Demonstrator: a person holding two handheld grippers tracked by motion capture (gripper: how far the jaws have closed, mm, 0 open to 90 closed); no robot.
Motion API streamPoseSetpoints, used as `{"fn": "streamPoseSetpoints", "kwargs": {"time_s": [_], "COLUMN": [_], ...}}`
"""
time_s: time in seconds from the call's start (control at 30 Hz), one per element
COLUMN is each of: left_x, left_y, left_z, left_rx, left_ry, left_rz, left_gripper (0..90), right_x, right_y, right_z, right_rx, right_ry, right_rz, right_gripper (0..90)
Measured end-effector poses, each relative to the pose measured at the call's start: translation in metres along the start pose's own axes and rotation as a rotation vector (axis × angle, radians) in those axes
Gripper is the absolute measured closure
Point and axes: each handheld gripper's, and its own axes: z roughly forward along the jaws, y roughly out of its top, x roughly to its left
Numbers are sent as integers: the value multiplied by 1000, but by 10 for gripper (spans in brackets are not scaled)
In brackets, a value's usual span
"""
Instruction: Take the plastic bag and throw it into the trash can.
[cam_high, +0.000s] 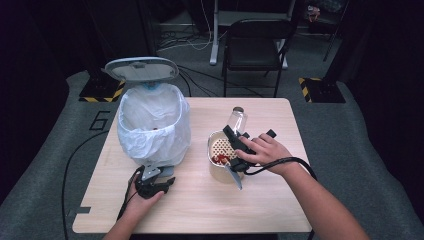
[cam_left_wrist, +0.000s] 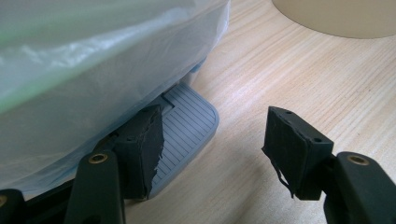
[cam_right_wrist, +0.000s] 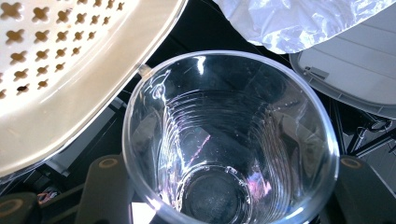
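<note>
- A clear glass (cam_right_wrist: 231, 140) is clamped between the jaws of the right gripper (cam_right_wrist: 229, 196), its mouth turned toward the camera in the right gripper view.
- In the high view, the glass (cam_high: 238, 120) is held tilted just above and behind a beige strainer (cam_high: 221, 150), which stands on the surface (cam_high: 200, 200).
- Red bits (cam_high: 220, 159) are seen inside the strainer.
- The left gripper (cam_left_wrist: 215, 149) is held with its jaws apart and nothing gripped.
- One jaw rests on the grey pedal (cam_left_wrist: 189, 126) of the bin (cam_high: 154, 125); the other is over bare surface.
- The bin is lined with a white bag (cam_left_wrist: 93, 60), and its lid (cam_high: 141, 68) stands raised.
</note>
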Motion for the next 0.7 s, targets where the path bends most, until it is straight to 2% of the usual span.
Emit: {"fn": "streamPoseSetpoints", "kwargs": {"time_s": [0.2,0.23,0.27,0.33,0.4,0.43,0.47,0.53,0.57,0.6,0.63,0.7], "left_x": [0,0,0,0,0,0,0,0,0,0,0,0], "left_y": [0,0,0,0,0,0,0,0,0,0,0,0], "left_z": [0,0,0,0,0,0,0,0,0,0,0,0], "left_rx": [0,0,-1,0,-2,1,-2,-1,-2,-2,-2,-2], "left_ry": [0,0,0,0,0,0,0,1,1,1,0,0], "left_rz": [0,0,-1,1,-2,1,-1,-1,-1,-1,-2,-2], "left_gripper": [374,374,374,374,374,374,374,374,374,374,374,374], "right_x": [-1,3,4,2,1,-3,-3,2,2,-5,-5,-6], "right_y": [0,2,3,2,2,0,0,2,3,-1,-1,-2], "right_z": [0,-1,-1,-1,-2,-1,-2,-2,-1,-1,-2,-2], "right_rx": [0,15,14,14,15,0,0,11,-2,1,0,-2], "right_ry": [-8,-17,-29,-24,-27,-16,-18,-36,-56,-32,-15,-17], "right_rz": [-3,59,95,53,47,-15,-14,84,110,-15,-13,-9], "right_gripper": [408,408,408,408,407,408,408,408,408,407,408,407]}}
